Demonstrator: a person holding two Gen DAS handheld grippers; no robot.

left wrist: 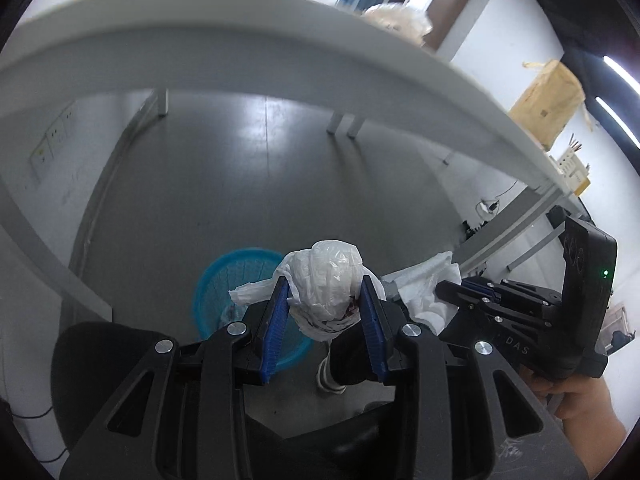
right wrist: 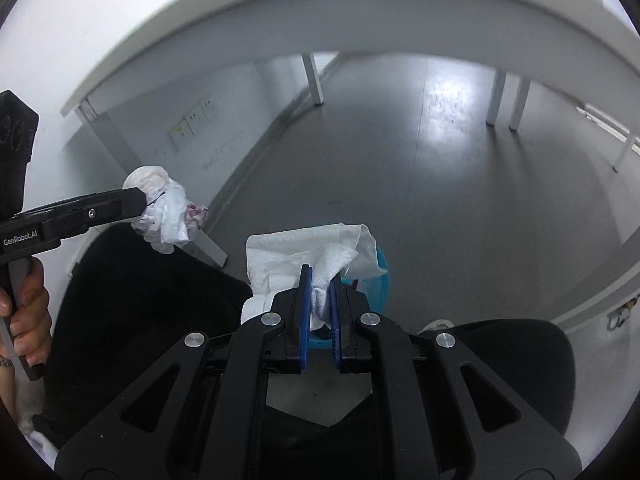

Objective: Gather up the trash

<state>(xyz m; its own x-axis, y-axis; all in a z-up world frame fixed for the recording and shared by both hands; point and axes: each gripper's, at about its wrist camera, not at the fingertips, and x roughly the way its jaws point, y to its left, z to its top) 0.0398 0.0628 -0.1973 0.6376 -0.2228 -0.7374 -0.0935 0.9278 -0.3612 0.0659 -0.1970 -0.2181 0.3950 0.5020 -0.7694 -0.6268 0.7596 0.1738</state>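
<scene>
My left gripper [left wrist: 325,286] is shut on a crumpled white plastic bag [left wrist: 326,280] with a reddish stain, held in the air over the floor. The bag also shows in the right wrist view [right wrist: 168,208]. My right gripper [right wrist: 321,274] is shut on a crumpled white paper towel [right wrist: 312,256], also seen in the left wrist view [left wrist: 424,288]. A blue plastic trash basket [left wrist: 224,280] stands on the floor below both grippers; its rim shows behind the paper towel in the right wrist view [right wrist: 382,276].
A white table edge [left wrist: 280,28] arcs overhead, with its legs [left wrist: 340,124] on the grey floor. Black chair seats [right wrist: 132,312] sit on both sides of the basket. A cardboard box [left wrist: 548,100] stands at the right. Wall sockets [right wrist: 192,124] are on the left wall.
</scene>
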